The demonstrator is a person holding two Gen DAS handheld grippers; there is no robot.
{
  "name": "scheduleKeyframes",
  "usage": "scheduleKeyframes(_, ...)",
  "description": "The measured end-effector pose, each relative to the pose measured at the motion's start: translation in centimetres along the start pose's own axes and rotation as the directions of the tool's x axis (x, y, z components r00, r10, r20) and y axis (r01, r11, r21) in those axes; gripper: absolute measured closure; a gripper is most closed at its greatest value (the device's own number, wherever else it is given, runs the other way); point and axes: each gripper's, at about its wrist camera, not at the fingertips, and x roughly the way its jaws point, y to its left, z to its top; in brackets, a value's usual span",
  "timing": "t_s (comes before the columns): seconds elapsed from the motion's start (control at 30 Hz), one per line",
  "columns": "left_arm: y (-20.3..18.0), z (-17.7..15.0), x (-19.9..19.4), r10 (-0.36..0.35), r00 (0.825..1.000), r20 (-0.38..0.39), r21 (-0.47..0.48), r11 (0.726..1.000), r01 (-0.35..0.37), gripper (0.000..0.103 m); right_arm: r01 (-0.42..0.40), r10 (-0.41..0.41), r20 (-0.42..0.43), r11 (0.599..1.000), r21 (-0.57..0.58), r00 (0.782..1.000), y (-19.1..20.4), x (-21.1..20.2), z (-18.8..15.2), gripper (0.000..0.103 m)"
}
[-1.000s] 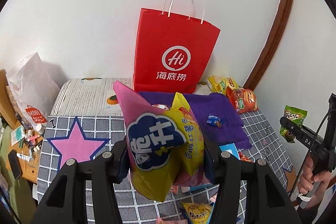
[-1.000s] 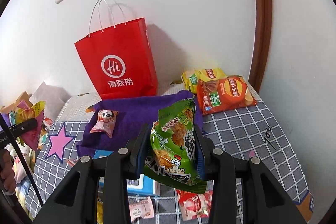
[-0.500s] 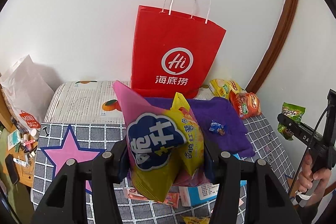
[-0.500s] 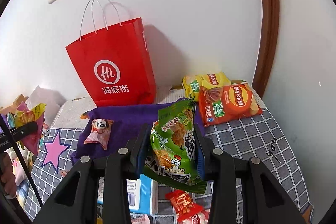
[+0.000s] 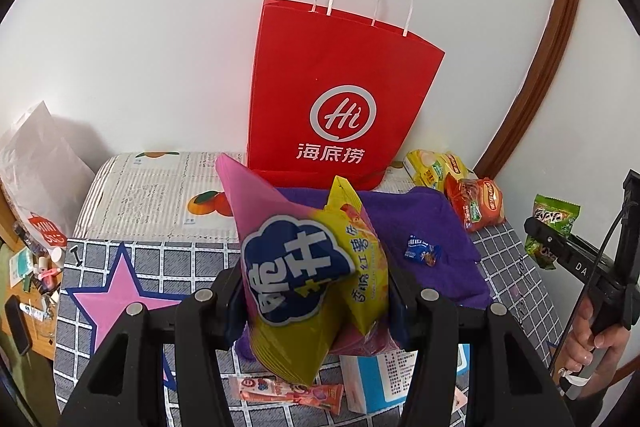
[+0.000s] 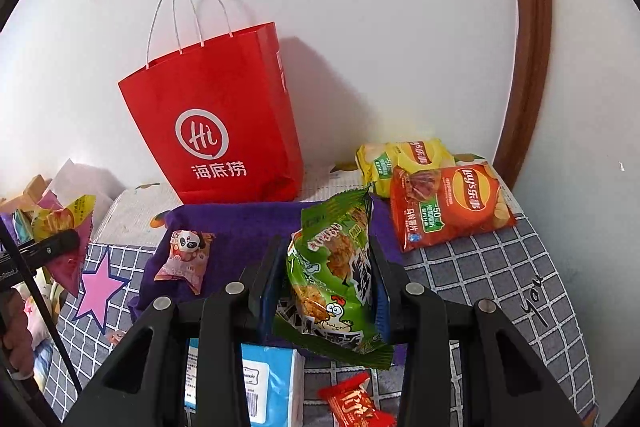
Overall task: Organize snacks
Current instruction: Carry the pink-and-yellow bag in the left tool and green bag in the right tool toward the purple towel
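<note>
My left gripper [image 5: 316, 291] is shut on a pink and yellow snack bag [image 5: 296, 267] and holds it above the table. My right gripper [image 6: 326, 279] is shut on a green snack bag [image 6: 332, 267], also in the air; it shows at the right of the left wrist view [image 5: 554, 227]. A red paper bag with white handles [image 5: 336, 107] stands against the wall behind a purple cloth [image 5: 432, 227]; it also shows in the right wrist view [image 6: 224, 135]. A small blue candy [image 5: 420, 251] and a panda-print packet [image 6: 184, 255] lie on the cloth.
Yellow and orange chip bags [image 6: 440, 195] lie at the back right by a wooden door frame [image 6: 524, 47]. A blue-white box [image 6: 264, 379], a red packet [image 6: 356, 403] and a pink stick packet [image 5: 288, 391] lie near the front. A white plastic bag [image 5: 36, 167] and clutter sit at the left.
Both grippers have moved forward and closer to the red bag while still holding their snack bags; the red bag now looks larger and nearer in both views.
</note>
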Motion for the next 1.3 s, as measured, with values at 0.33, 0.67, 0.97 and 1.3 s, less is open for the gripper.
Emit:
scheduleKeyframes(0.33,-0.2,1.0,1.3,0.0,1.0,-0.005,0.007,1.0,0.0,0.05,-0.007,0.007,-0.001,1.0,-0.007,1.0,0.3,1.9,1.1,0.065)
scheduleKeyframes(0.67,-0.4,1.9,3.2,-0.002,1.0,-0.011,0.014,1.0,0.002,0.05,-0.027,0.027,-0.006,1.0,-0.005,1.0,0.4,4.1,1.7,0.065)
scheduleKeyframes(0.97,-0.6,2.5,5.3,-0.011,1.0,-0.019,0.007,1.0,0.012,0.05,-0.056,0.056,-0.006,0.998,0.008,0.998,0.6,6.4,2.9,0.065)
scheduleKeyframes(1.3,-1.2,2.5,7.6,-0.025,0.999,-0.045,-0.003,1.0,0.025,0.05,-0.082,0.083,-0.007,0.996,0.032,0.997,0.4,9.1,3.7,0.065)
